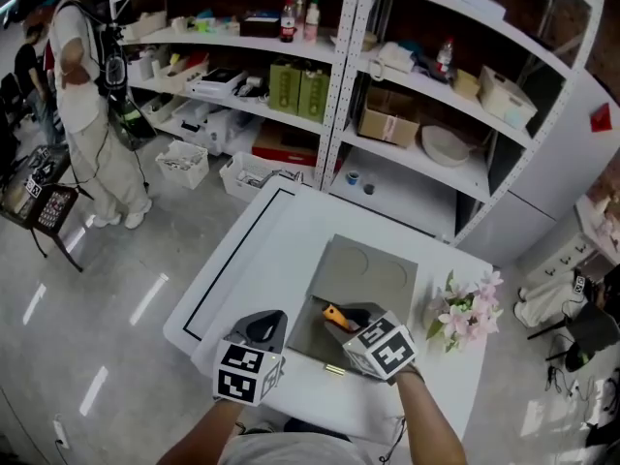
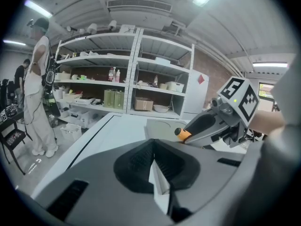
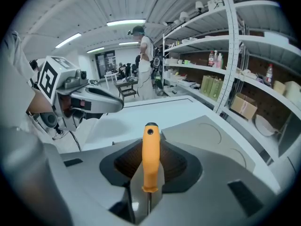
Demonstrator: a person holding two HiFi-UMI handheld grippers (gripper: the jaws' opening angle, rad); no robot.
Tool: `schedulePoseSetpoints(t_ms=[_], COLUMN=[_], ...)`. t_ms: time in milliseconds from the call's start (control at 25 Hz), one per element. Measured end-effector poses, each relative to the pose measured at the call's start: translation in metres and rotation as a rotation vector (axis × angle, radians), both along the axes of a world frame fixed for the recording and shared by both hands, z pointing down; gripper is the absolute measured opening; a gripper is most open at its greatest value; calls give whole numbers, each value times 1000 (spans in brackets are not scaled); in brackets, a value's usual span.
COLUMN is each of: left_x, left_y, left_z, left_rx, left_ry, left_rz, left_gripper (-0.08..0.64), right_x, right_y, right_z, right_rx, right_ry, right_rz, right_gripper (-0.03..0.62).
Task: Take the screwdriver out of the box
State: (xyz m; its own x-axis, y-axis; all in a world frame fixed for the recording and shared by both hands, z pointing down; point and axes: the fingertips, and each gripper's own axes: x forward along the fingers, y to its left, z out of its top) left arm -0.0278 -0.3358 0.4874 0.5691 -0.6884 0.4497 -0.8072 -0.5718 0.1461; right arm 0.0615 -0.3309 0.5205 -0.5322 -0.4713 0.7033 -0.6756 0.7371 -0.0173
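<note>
Screwdriver: orange handle, smooth and slightly waisted, with a flared collar at the shaft end and a dark cap with a small hole at the far end. A thin metal shaft runs back from the collar.
Where it is: held over the open grey box, handle end pointing away from the person and up. The shaft end is hidden low between the fingers.
Right gripper: fingers clamped on the sides of the handle. It is tilted downward over the box.
Left gripper: fingers pressed together with nothing between them. It is held over the near left part of the table, beside the box.
Box: lies open on the table, its flat lid folded back and marked with two faint circles.
Table: white, with a black line framing its left part.
Flowers: pale pink bunch lying on the table just right of the box.
Background: white shelving stacked with cartons and bottles. A person stands on the floor at far left.
</note>
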Motion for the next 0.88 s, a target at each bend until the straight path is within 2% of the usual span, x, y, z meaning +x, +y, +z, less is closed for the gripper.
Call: schedulePoseSetpoints(t_ms=[360,880], left_x=[-4,12], left_y=[12,38], left_z=[-20,-45], left_rx=[38,96], left_ry=[26,48], left_rz=[68,159], left_gripper=[6,6], right_x=[9,42], right_y=[10,62], right_z=[-55,-105], right_rx=[136,303], right_ry=[-136,-227], right_rz=[201,413], right_gripper=[118,118])
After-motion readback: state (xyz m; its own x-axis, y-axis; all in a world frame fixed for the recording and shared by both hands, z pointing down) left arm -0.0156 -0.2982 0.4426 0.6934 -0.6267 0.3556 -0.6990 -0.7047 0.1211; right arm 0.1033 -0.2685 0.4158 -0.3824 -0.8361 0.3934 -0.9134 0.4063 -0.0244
